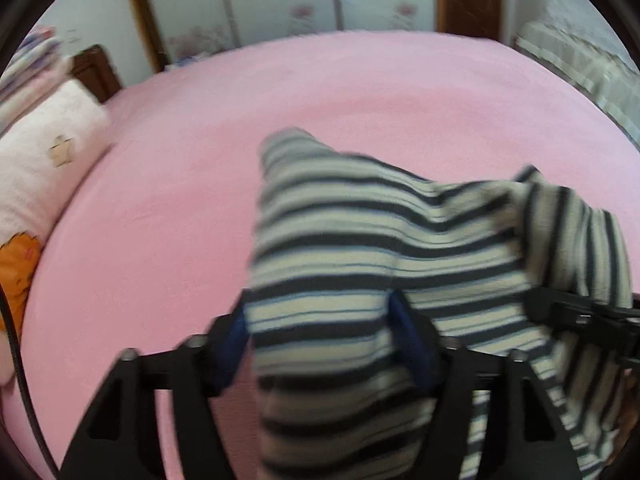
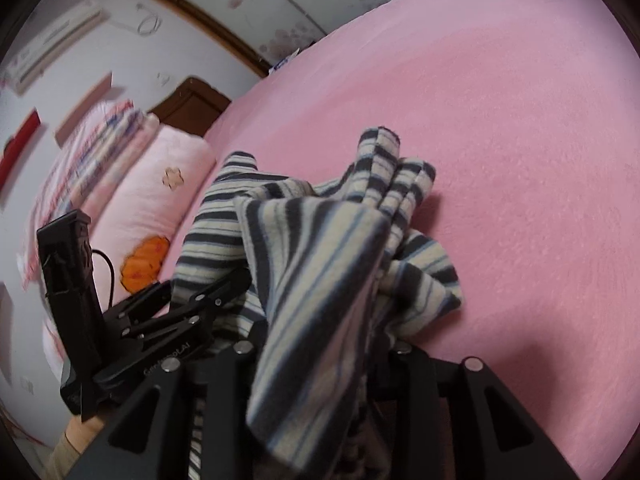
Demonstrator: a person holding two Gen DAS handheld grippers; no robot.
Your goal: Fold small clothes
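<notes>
Two hand-held grippers hang over a bed (image 1: 360, 92) covered in a pink sheet, with one small striped garment (image 1: 360, 248) bunched between them. In the left wrist view the left gripper (image 1: 320, 344) has its blue-padded fingers (image 1: 416, 344) standing apart on either side of a fold of the cloth, which runs down between them and drapes over the frame; the pads do not look pressed into it, though blur makes the contact hard to judge. In the right wrist view the right gripper (image 2: 320, 360) is largely buried: the cloth falls straight over the place where its fingers meet, so whether they are apart or clamped on the fabric cannot be told. The garment's far end lies crumpled on the sheet, its near end draped across both tools, and the left gripper's black body shows at the left of that view. A pale pink pillow (image 1: 44, 160) with an orange motif sits at the head of the bed, well apart from the cloth. The step in hand appears to be setting the garment down for folding, with no tidy fold yet visible. The next move seems to call for freeing the cloth, spreading it flat on the sheet, then finding two edges or corners to pinch.
</notes>
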